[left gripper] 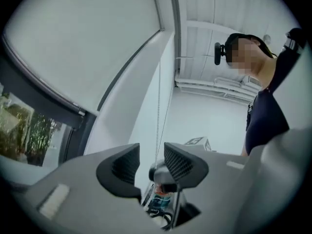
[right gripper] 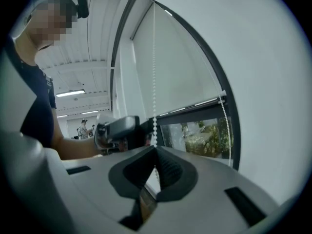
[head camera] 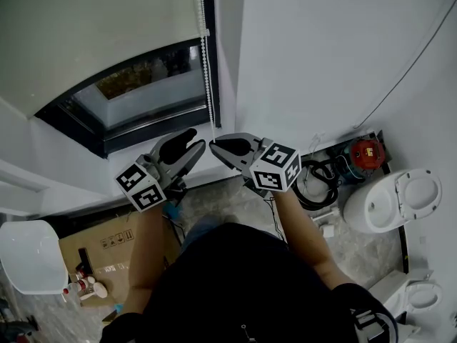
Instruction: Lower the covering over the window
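Looking steeply down at a dark-framed window [head camera: 136,98]. A pale roller blind [head camera: 93,34] covers the upper part of the window. The glass under it is bare, with greenery outside.

A white bead chain [head camera: 207,70] hangs along the window's right edge. Your right gripper [head camera: 213,144] is just below the window's lower right corner, its 2 jaws pressed together on the bead chain. Your left gripper [head camera: 194,141] sits close beside it, also under that corner of the window. Its 2 jaws stand apart, and the chain runs down through the gap with neither pad pressing on it. Each gripper carries 1 cube with square markers.

A white toilet [head camera: 393,199] stands well to the right of the window. A cardboard box [head camera: 100,252] lies on the floor below the window's left side.
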Available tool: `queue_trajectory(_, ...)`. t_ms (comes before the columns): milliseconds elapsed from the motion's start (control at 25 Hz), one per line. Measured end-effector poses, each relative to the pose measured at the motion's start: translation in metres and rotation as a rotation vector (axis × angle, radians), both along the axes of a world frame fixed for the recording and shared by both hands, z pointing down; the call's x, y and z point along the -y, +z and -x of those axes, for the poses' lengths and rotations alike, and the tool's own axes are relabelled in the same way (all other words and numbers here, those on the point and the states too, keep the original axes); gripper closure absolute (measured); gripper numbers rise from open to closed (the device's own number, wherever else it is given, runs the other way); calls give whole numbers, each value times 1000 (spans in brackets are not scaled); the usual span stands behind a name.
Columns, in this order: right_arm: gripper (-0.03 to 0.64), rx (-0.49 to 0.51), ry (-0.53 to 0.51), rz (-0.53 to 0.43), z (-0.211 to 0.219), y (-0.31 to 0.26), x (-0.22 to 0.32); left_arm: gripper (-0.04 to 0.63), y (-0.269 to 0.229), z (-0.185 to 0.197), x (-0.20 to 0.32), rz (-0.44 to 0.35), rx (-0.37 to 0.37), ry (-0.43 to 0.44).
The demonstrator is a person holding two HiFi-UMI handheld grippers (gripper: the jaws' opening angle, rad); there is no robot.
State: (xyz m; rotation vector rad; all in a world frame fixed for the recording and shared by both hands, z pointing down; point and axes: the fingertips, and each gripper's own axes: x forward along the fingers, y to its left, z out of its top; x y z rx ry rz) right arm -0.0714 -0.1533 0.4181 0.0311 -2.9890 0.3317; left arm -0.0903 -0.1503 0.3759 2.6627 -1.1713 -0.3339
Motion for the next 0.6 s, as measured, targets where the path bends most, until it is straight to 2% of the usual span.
queue_trajectory(120, 604, -3, -5, -7, 0, 0, -2, 454, -30, -8, 4, -50, 22, 17)
queue_trajectory(280, 604, -8, -8, -17, 3, -1, -6, 454, -48, -17, 14, -53, 19, 36)
queue_trajectory(400, 604, -9, -10, -21, 4, -1, -9, 459, -46, -26, 22, -41, 85, 25)
queue_trajectory(440, 604, -10, -11, -22, 4, -1, -10, 467, -44, -30, 23, -36, 98, 29)
queue_trajectory(520, 604, -10, -10, -25, 4, -1, -11, 569, -43, -34, 25, -20, 86, 36)
queue_trajectory(600, 603, -17, -6, -28, 3, 0, -11, 571, -42, -35, 26, -12, 74, 35)
